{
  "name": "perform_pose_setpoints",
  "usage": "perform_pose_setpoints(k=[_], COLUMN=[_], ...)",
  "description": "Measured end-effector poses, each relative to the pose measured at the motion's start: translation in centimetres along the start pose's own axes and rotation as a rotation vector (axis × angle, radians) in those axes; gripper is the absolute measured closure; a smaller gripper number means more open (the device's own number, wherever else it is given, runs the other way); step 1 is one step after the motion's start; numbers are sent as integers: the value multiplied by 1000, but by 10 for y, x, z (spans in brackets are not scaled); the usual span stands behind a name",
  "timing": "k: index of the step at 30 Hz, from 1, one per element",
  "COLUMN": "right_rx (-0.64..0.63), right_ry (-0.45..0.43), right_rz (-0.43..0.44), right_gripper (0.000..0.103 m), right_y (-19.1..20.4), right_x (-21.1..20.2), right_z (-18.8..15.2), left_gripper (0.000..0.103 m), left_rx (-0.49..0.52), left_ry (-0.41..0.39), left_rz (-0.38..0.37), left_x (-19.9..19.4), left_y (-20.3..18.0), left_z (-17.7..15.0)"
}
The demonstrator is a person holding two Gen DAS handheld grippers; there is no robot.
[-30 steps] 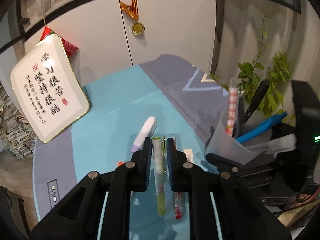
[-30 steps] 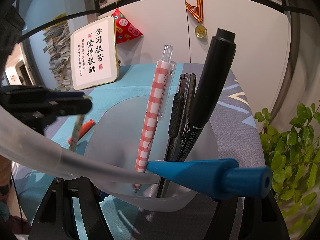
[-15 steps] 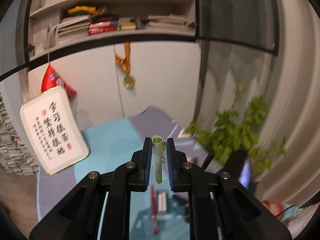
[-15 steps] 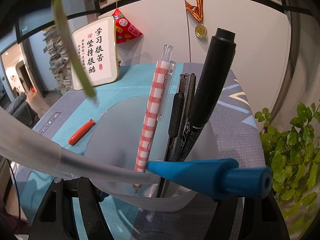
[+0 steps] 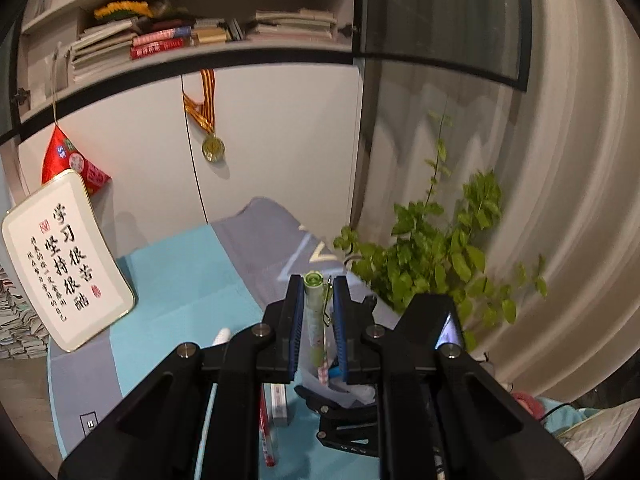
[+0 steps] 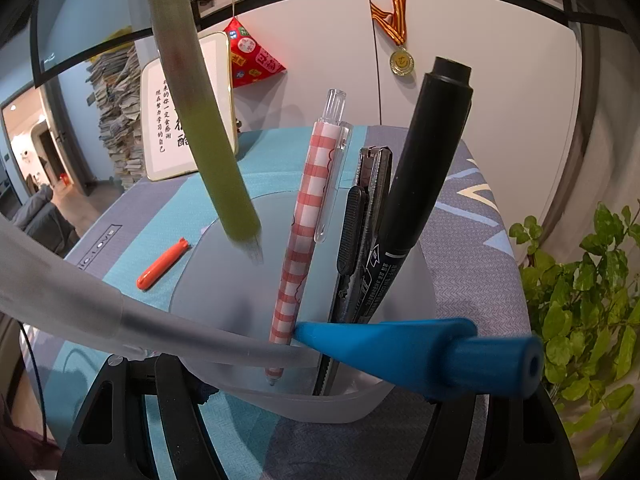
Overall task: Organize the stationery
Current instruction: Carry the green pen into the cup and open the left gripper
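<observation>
The left gripper [image 5: 316, 300] was closed narrow on a slim green pen with a wire clip [image 5: 314, 304], its blue pads [image 5: 297, 320] pressing the barrel near the top end, so most of the pen hung down below the jaws. In the right wrist view the same green pen [image 6: 196, 120] came in from above, tilted, w/ its lower tip just over the mouth of the frosted translucent plastic pen cup [image 6: 280, 400], maybe already a little inside; I cannot tell exactly. The right gripper [image 6: 316, 420] was under and around this cup and seemed to hold it, but its fingertips were hidden behind the cup wall, so whether it was clamped or not, I cannot tell. Inside the cup stood a red-and-white checked click pen [image 6: 308, 216], a black utility knife [image 6: 360, 240], a thick black marker [image 6: 424, 168], a blue-capped pen [image 6: 420, 348] and a long frosted white pen [image 6: 100, 308], leaning on the rim. An orange pen cap [image 6: 162, 264] lay on the teal and grey table mat [image 6: 460, 240], apart from the cup. I judge the green pen is light, stiff and smooth, so it can slip or swing in the pads; a hold nearer the middle would be steadier, but the high hold leaves room to enter the cup. The cup is thin, prob. light and easy to tip.
</observation>
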State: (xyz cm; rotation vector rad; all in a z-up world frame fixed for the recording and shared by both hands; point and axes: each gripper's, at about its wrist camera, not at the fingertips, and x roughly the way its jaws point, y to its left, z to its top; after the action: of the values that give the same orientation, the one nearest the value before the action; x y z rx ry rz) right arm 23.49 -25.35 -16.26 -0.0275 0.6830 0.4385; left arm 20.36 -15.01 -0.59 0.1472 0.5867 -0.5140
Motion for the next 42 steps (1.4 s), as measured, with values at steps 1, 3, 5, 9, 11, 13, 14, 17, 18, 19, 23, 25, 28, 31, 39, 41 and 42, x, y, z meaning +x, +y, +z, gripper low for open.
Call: perform_pose_setpoints(k=[1,3,5,9,11,13,14,17,18,19,23,25,28,31,39,41,42], right_rx=[0,1,1,1,1,1,1,0,1,1,1,0,1,0,1,1,1], right_ry=[0,0,0,0,0,0,0,1,1,1,1,1,1,1,1,1,1], right_rz=[0,1,1,1,1,1,1,0,1,1,1,0,1,0,1,1,1], right_gripper=[30,30,30,30,30,30,30,30,30,30,30,30,30,30,30,30,30], right_y=[1,0,0,0,0,0,0,0,0,0,0,1,1,1,1,1,1], right_x=[1,1,1,1,1,1,1,0,1,0,1,0,0,0,0,0,0], right_z=[0,1,1,1,1,1,1,1,1,1,1,1,1,1,1,1,1], left_gripper=[90,90,90,90,90,90,89,89,89,89,89,89,82,81,81,81,80], left_rx=[1,2,3,3,4,7,8,11,13,15,13,5,-18,-57,-101,-95,-89], left_ry=[9,31,47,92,106,117,120,128,132,135,138,127,108,127,277,309,324], left_rz=[0,-1,-1,0,-4,-6,-8,-8,-7,-5,-3,-1,22,55,109,110,117], left_x=[2,7,11,20,22,24,25,27,28,29,29,25,20,24,73,86,94], left_y=[1,1,1,1,1,0,0,0,0,-1,1,4,14,29,53,54,54], left_z=[-1,-5,-7,-13,-15,-16,-17,-18,-18,-19,-20,-18,-18,-24,-56,-62,-64])
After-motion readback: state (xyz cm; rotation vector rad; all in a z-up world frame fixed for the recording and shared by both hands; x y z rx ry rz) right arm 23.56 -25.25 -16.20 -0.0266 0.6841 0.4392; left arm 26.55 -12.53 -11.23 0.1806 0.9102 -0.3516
